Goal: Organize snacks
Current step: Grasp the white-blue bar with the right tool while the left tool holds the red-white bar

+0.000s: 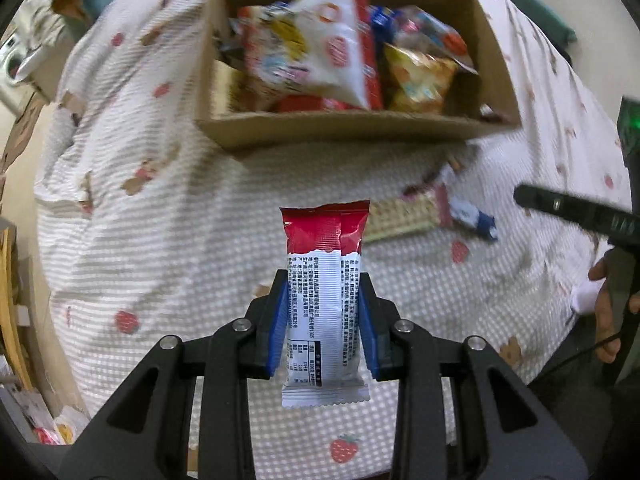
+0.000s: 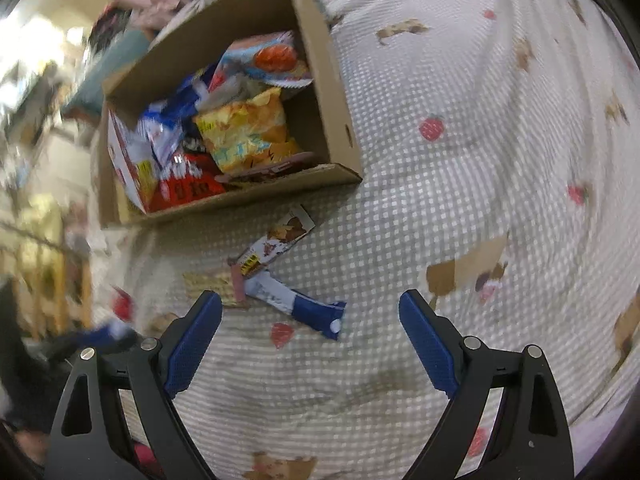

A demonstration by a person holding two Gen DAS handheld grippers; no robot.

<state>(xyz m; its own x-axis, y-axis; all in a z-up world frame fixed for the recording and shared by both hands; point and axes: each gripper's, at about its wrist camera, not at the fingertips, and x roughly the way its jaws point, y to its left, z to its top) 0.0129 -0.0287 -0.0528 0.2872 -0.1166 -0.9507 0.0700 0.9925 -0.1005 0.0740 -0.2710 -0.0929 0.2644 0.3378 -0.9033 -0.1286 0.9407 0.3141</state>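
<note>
the left tongs (image 1: 324,312) are clamped on a red and white snack bar (image 1: 325,280), its blue pads pressing both long edges about midway along the wrapper. the bar stands upright between them, red end pointing away from the camera, printed white back facing it, raised off the bed cover (image 1: 160,208). the cover is a grey and white check with strawberries and small brown figures on it.

beyond the bar sits an open cardboard box (image 1: 340,128) full of snack packets: a large white and red bag (image 1: 336,52) leans across the top, a yellow chip bag (image 1: 420,76) is on the right side, and more red and blue wrappers lie around them, too blurred to read. on the cover between bar and box lie 3 loose snacks: a pale wafer pack (image 1: 400,216), a blue and white bar (image 1: 472,216) touching its right end, and a brown and white wrapper (image 2: 280,240) just beyond them, near the box's front wall.

the right tongs (image 2: 310,336) stand wide apart with nothing between the blue pads, tilted down over the cover just short of the blue and white bar. in the left wrist view the right tool's dark finger enters from the right edge, with a hand (image 1: 608,312) on its grip below.
</note>
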